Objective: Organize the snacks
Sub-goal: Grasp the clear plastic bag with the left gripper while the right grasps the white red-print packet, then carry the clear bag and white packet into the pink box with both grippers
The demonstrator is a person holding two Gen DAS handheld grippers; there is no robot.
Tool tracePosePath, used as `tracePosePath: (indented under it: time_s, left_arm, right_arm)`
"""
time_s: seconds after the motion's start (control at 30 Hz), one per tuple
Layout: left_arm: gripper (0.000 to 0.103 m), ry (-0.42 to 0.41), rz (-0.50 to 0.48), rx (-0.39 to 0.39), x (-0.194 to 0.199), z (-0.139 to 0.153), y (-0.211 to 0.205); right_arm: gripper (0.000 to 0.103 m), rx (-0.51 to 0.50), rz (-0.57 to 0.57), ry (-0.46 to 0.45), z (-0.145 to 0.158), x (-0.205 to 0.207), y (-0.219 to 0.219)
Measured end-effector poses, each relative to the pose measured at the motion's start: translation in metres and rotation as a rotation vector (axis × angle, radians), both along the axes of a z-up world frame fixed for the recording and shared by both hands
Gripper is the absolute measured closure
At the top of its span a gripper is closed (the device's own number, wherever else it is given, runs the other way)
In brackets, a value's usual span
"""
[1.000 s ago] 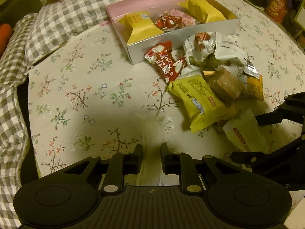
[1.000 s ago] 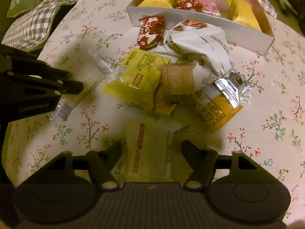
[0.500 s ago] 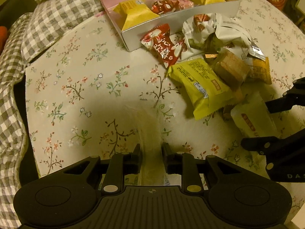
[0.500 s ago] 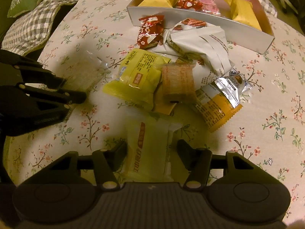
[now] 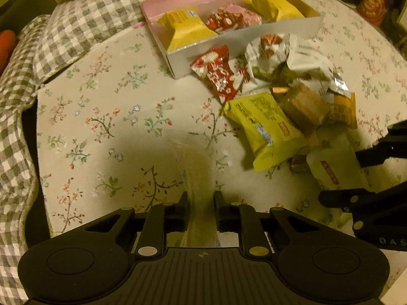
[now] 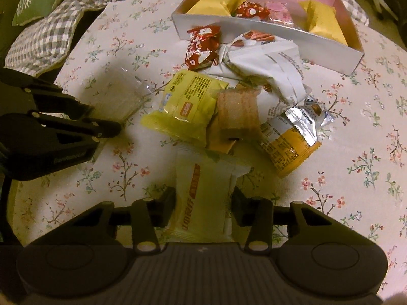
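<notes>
Four snacks fill the pink box (image 6: 354,58); each claw grips a packet.

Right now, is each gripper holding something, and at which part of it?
The left gripper holds a clear packet at its near end. The right gripper holds a pale yellow packet across its sides, near the middle.
</notes>
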State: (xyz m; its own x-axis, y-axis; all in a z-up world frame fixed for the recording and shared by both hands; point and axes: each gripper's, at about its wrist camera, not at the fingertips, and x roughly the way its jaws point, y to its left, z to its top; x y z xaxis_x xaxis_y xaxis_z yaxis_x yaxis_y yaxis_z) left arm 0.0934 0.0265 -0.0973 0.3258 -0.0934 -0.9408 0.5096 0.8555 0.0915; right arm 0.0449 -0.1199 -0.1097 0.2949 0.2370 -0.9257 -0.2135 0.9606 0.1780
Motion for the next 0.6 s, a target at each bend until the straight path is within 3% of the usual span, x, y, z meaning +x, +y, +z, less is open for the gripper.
tracePosePath:
  time_s: [0.3,0.6]
  left_arm:
    - [0.087,-0.037,0.037,-0.054,0.004,0.017,0.005]
    - [0.087,-0.111,0.121,-0.12,0.015,0.04,0.015]
  right_arm:
    - [0.061,0.051,-0.018,0.013,0.018,-0.003,-0.014]
    - [0.061,0.103,-0.098,-0.067,0.044,0.005,-0.046]
